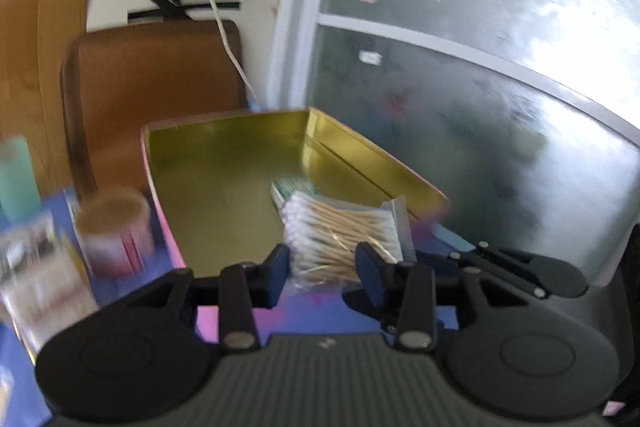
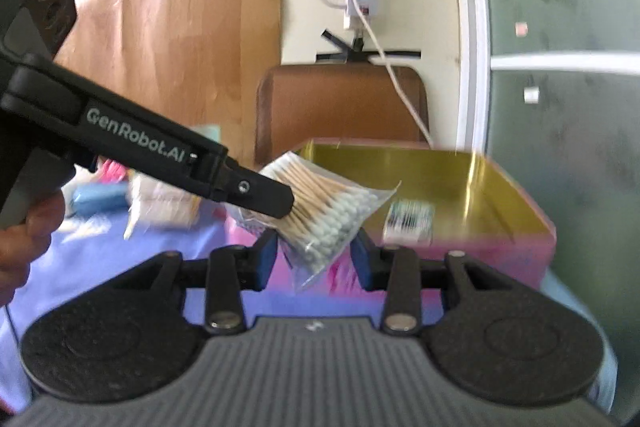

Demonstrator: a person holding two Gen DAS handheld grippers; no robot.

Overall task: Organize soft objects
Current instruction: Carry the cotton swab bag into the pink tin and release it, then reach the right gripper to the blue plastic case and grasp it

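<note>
My left gripper [image 1: 322, 269] is shut on a clear bag of cotton swabs [image 1: 340, 233] and holds it in the air over the near edge of a pink box with a gold inside [image 1: 224, 171]. In the right wrist view the left gripper [image 2: 280, 205] comes in from the left, pinching the same swab bag [image 2: 324, 215] just in front of the box [image 2: 440, 171]. My right gripper [image 2: 315, 259] is open, its fingers on either side of the bag's lower end without touching it. A small striped packet [image 2: 408, 221] lies inside the box; it also shows in the left wrist view [image 1: 294, 187].
A round tub of swabs [image 1: 114, 231], a teal bottle [image 1: 16, 179] and a clear packet [image 1: 40, 275] stand left of the box on the blue cloth. More soft packets [image 2: 164, 203] lie behind the left gripper. A brown chair back [image 2: 340, 107] stands behind the box, a frosted window [image 1: 480, 67] at right.
</note>
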